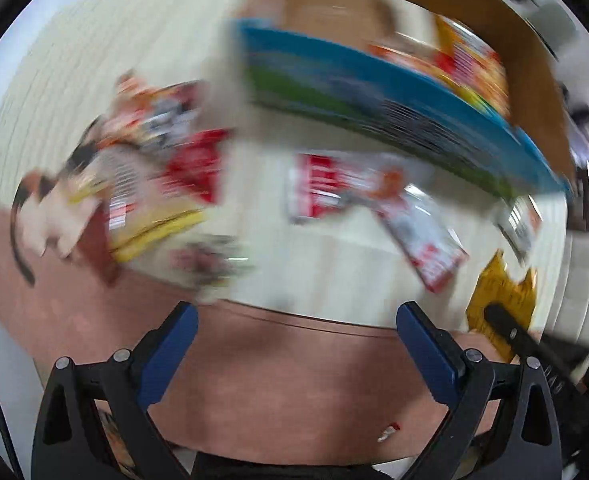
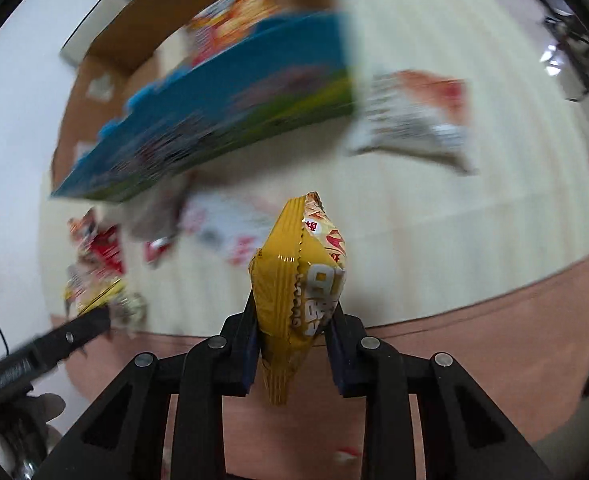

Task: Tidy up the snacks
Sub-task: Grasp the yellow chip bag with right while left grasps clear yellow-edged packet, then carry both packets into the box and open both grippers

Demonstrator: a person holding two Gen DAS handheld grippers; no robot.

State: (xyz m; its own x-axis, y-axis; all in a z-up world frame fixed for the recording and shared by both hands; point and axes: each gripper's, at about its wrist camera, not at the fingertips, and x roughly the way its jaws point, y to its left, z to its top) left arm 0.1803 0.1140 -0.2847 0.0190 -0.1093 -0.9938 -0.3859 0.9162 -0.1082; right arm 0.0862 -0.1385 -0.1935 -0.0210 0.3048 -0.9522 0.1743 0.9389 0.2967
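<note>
My right gripper (image 2: 294,320) is shut on a yellow snack packet (image 2: 302,280), which stands on edge between the two fingers above the cream mat. The same yellow packet (image 1: 502,304) shows at the right edge of the left wrist view, pinched by a black finger. My left gripper (image 1: 296,320) is open, its blue pads wide apart with nothing between them, above the front edge of the mat. Several snack packets lie blurred on the mat: a red and white one (image 1: 334,188), a red one (image 1: 198,168), a yellow-edged one (image 1: 154,228).
A blue and green box (image 1: 394,112) stands at the back, with a brown cardboard box (image 2: 222,12) holding snack packets behind it. A white and red bag (image 2: 414,116) lies to its right. The cream mat (image 2: 474,208) rests on a reddish-brown surface (image 1: 294,380).
</note>
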